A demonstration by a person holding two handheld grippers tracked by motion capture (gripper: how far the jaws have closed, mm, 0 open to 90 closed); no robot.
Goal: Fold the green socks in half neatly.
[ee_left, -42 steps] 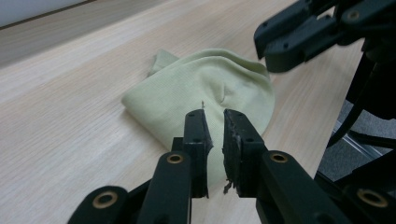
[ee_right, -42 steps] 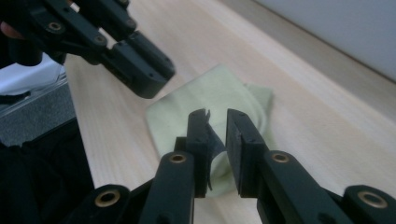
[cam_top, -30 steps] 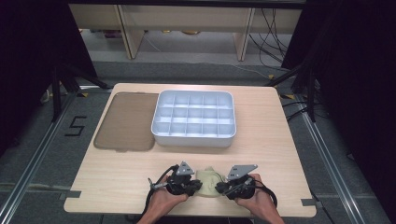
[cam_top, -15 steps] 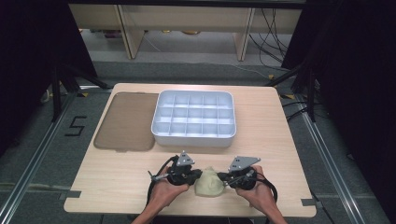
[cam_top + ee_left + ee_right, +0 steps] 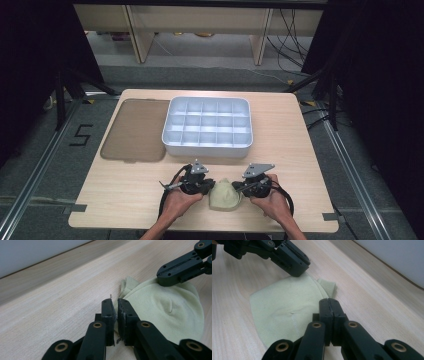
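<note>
Both tongs are closed on a small pale yellow-green cloth [image 5: 225, 196] that lies on the near edge of the table [image 5: 125, 200], directly between them. The left tongs [image 5: 117, 308] have their jaws drawn narrow, with the cloth's near edge pinched between the pads, and the bulk of the fabric spreads away on their right. The right tongs [image 5: 329, 305] are pressed fully together on the opposite edge, the cloth lying out to their left, with a small ribbed tab of the fabric just ahead of their tips. In the high view the left tongs [image 5: 196, 182] and the right tongs [image 5: 252, 185] face each other across the cloth, each held in a hand that comes in from the near side. Beyond both pairs, well apart from the cloth, stands a white divided tray [image 5: 207, 126], and beside it lies a flat brown lid [image 5: 135, 131]. The step in hand looks like folding or bunching the cloth into a compact bundle, with both edges gripped and the fabric humped up between. The next move probably calls for bringing one held edge over toward the other, or lifting the bundle clear of the table, while keeping both grips firm so the thin fabric does not slip out of the pads.
</note>
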